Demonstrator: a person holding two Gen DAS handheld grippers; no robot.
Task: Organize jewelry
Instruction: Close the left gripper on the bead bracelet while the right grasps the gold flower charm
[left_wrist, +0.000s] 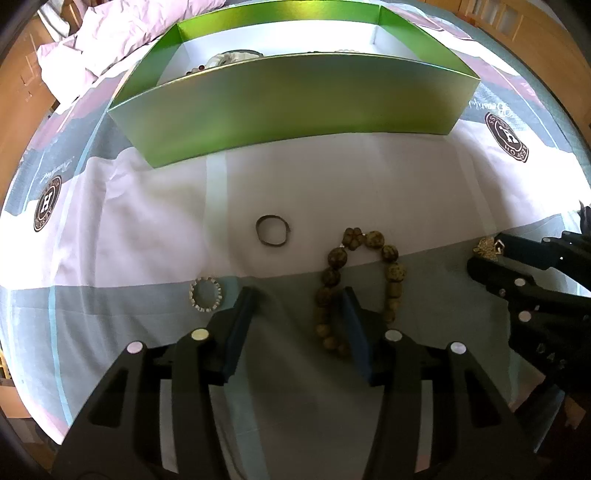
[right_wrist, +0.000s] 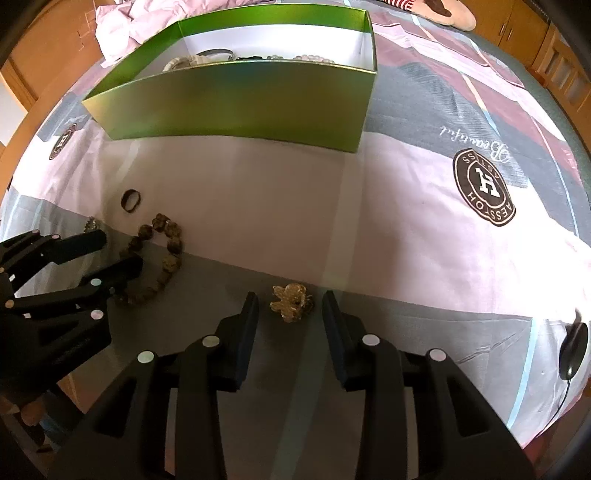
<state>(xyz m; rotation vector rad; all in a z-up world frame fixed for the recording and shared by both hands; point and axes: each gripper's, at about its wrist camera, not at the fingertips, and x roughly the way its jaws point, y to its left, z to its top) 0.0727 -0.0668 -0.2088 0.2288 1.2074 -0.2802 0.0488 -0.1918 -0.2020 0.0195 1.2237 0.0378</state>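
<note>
An open green box (left_wrist: 280, 99) with several jewelry pieces inside stands at the back of the bed. My left gripper (left_wrist: 299, 293) is open and points down at the sheet. The left strand of a brown bead bracelet (left_wrist: 391, 273) lies just inside its right finger. A thin dark ring (left_wrist: 273, 230) and a small white beaded ring (left_wrist: 205, 295) lie nearby. My right gripper (right_wrist: 290, 295) is open, and a gold flower-shaped piece (right_wrist: 291, 301) lies on the sheet between its fingers, untouched. The bracelet (right_wrist: 162, 254) and left gripper (right_wrist: 110, 251) show at the left of the right wrist view.
The patterned bed sheet (right_wrist: 424, 206) with round logos covers the surface. A crumpled pink duvet (left_wrist: 92, 48) lies behind the box at the left. A black corded device (right_wrist: 572, 350) sits at the right edge. Wooden furniture (right_wrist: 554, 55) surrounds the bed.
</note>
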